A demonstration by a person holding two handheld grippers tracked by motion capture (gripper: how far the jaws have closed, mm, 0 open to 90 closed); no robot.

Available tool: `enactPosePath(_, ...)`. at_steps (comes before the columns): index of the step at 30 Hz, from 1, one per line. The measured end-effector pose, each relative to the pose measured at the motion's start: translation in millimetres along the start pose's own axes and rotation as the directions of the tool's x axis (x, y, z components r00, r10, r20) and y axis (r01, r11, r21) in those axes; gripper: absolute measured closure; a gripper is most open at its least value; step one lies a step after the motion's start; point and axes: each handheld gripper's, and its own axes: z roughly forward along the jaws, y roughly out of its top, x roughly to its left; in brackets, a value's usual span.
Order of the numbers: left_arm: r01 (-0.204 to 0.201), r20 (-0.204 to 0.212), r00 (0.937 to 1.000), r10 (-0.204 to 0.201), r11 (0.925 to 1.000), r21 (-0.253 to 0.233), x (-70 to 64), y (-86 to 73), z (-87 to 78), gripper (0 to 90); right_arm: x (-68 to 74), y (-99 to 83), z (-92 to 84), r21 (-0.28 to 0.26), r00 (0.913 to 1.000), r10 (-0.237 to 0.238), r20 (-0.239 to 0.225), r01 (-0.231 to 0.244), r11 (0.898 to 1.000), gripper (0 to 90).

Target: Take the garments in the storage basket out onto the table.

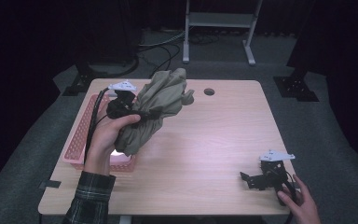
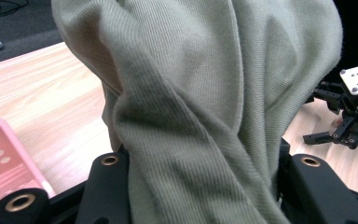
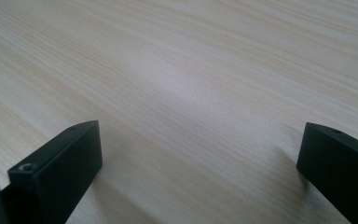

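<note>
The worktop (image 1: 205,140) is pale wood, with a small round hole (image 1: 209,91) near its far edge. At its left edge sits a pink perforated basket (image 1: 80,135). Above the basket's right side I hold a bunched olive-green cloth (image 1: 156,105) lifted off the worktop; its lower end hangs down to the basket's right rim. My left hand-held gripper (image 1: 142,113) is clamped tight across the middle of the cloth, and in the left gripper view the ribbed fabric (image 2: 200,116) is pinched between the two black jaws. My right hand-held gripper (image 1: 249,179) rests on the worktop at the near right corner, well apart from the cloth, its jaws spread wide with nothing but bare wood between them.
</note>
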Motion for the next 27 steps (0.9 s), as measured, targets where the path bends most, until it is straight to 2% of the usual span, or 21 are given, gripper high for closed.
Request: enactPosePath(27,-0.017,0.051,0.9986,0.018,0.9997,-0.015,-29.5,13.4,34.2,50.6,-0.1,0.0,0.0,0.0,1.0,-0.001,0.001,0.001,1.0,0.0)
